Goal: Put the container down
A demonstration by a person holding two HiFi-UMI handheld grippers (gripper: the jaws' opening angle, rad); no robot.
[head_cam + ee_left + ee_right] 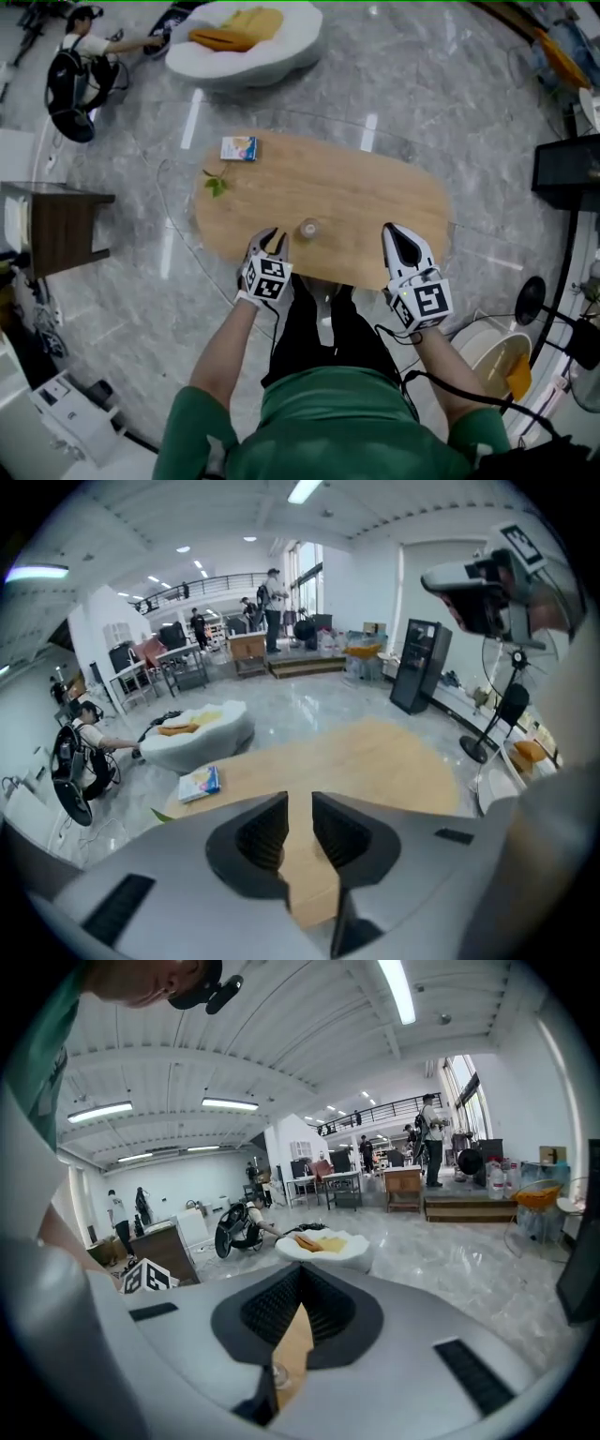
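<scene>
A small clear container (308, 228) stands upright on the oval wooden table (356, 187), near its front edge and free of both grippers. My left gripper (272, 234) hovers just left of it. In the left gripper view the left gripper (300, 803) has its jaws close together with a narrow gap and nothing between them. My right gripper (392, 228) is to the container's right, a little farther off. In the right gripper view the right gripper (300, 1274) is shut and empty, and the container (279, 1373) shows below its jaws.
A blue and yellow box (239, 148) and a green leaf (217, 183) lie at the table's far left. A white beanbag seat (246, 42) is beyond the table, with a dark side table (56, 225) to the left and a black cabinet (567, 173) to the right.
</scene>
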